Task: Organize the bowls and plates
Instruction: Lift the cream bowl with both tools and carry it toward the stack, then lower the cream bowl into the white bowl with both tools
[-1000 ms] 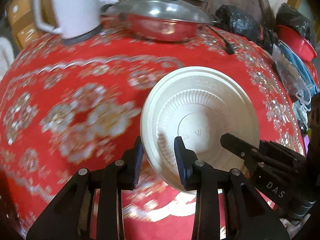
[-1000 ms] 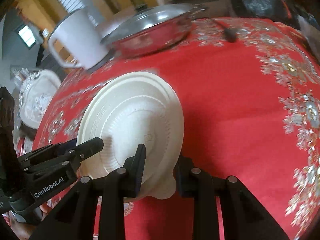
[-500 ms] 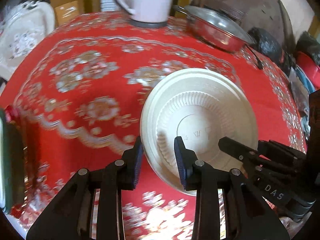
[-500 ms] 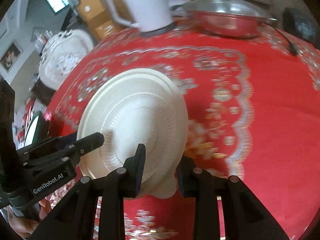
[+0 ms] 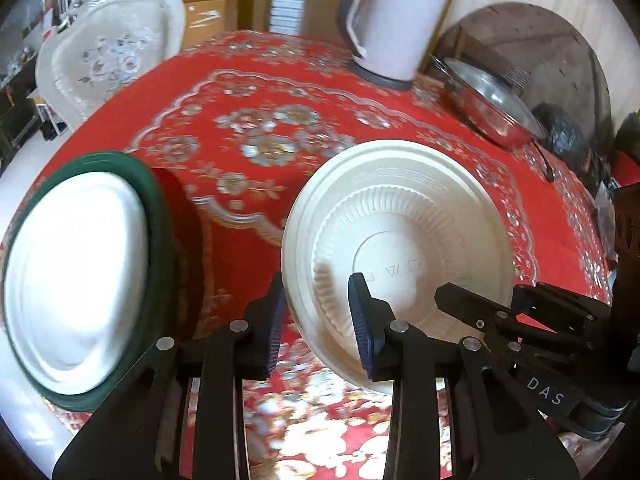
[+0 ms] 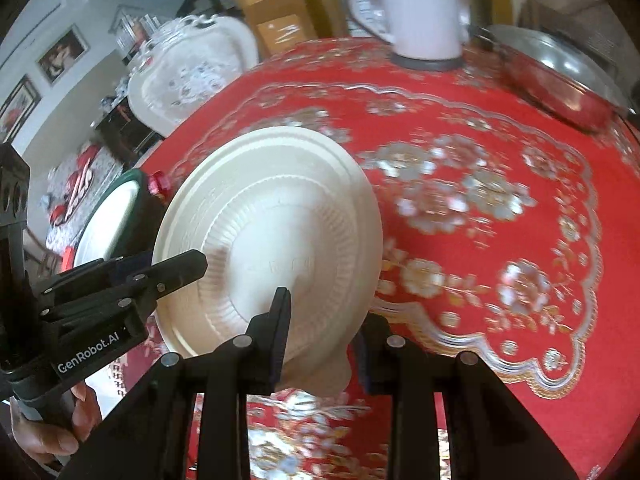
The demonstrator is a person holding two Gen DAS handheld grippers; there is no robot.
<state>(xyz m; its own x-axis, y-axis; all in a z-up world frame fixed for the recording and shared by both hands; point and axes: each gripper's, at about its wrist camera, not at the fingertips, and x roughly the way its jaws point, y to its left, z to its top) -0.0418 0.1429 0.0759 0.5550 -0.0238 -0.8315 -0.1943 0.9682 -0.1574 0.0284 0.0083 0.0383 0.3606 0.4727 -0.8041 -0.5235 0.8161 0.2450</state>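
Left wrist view: the left gripper (image 5: 318, 316) is clamping the near rim of a cream bowl (image 5: 400, 240), its jaws narrowed on the rim, one inside and one outside. Right of it, the right gripper (image 5: 476, 308) is reaching in at the same bowl's edge. The bowl is hanging tilted above the red bench (image 5: 260, 128), its ribbed inside facing the camera. To the left, a green-rimmed plate (image 5: 80, 280) is sitting at the bench edge. Farther back, a white kettle (image 5: 396, 24) and a lidded steel pan (image 5: 488, 108) are standing.

Right wrist view: the right gripper (image 6: 322, 334) is pinching the bowl (image 6: 280, 208) at its tab, jaws narrowed on it, while the left gripper (image 6: 176, 268) is gripping the opposite rim.
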